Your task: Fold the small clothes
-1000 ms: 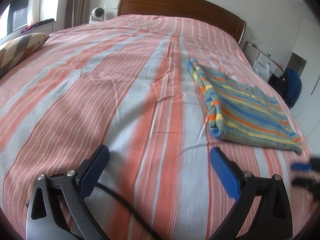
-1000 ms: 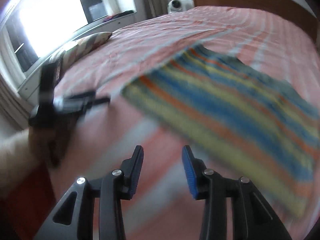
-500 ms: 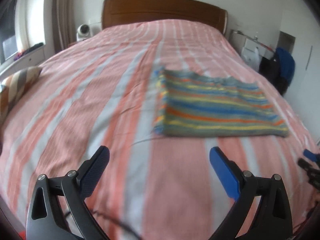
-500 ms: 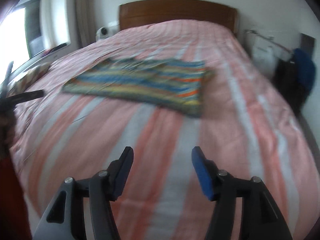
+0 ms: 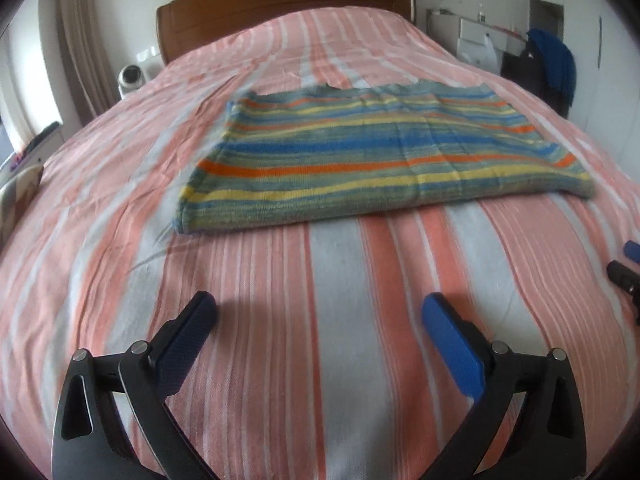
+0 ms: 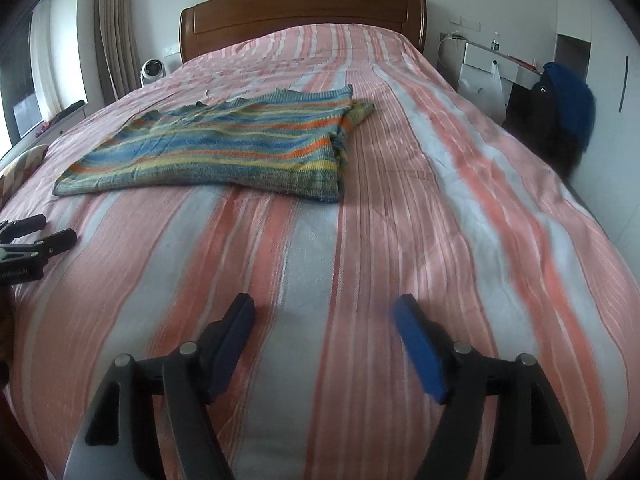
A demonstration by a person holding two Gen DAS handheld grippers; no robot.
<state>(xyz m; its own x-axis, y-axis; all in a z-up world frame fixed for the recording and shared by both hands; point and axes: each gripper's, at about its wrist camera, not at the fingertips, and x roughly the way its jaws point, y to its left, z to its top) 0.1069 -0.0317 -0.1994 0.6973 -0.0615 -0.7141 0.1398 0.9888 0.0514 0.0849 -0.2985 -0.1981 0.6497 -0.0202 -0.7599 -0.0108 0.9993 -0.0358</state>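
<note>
My left tongs [image 5: 318, 310] hang just above the bedspread [image 5: 340, 360] near the foot of the bed, their blue pads [image 5: 452, 344] spread wide apart with nothing between them. My right tongs [image 6: 324, 310] are also apart and empty, low over the same striped cover, pads [image 6: 418, 346] spread a little less than the left pair's.

The knit [image 5: 380, 152], striped in blue, yellow, orange and grey-green, lies flat on the bedspread ahead of both tongs, well apart from them. From the left view it sits straight ahead across the middle of the bed, its long edge toward me. From the right view the knit [image 6: 224, 148] lies ahead and to the left; its right side shows doubled layers at the edge, and a bit of it bunches out past the far right corner. Neither pair touches it.

In the right view my left tongs [image 6: 36, 240] show at the left edge, over the bedspread [image 6: 320, 240] near the knit's near left corner. In the left view the tips of my right tongs [image 5: 628, 264] peek in at the right edge.

Beyond the knit the cover runs up to a brown wooden headboard [image 5: 284, 8]. A small white fan-like device [image 6: 152, 69] stands left of the headboard, near the curtain [image 6: 116, 32]. To the right of the bed a blue garment [image 6: 572, 100] is draped over something dark beside a white cabinet [image 6: 488, 60]. A patterned pillow [image 6: 24, 164] sits at the bed's left edge.
</note>
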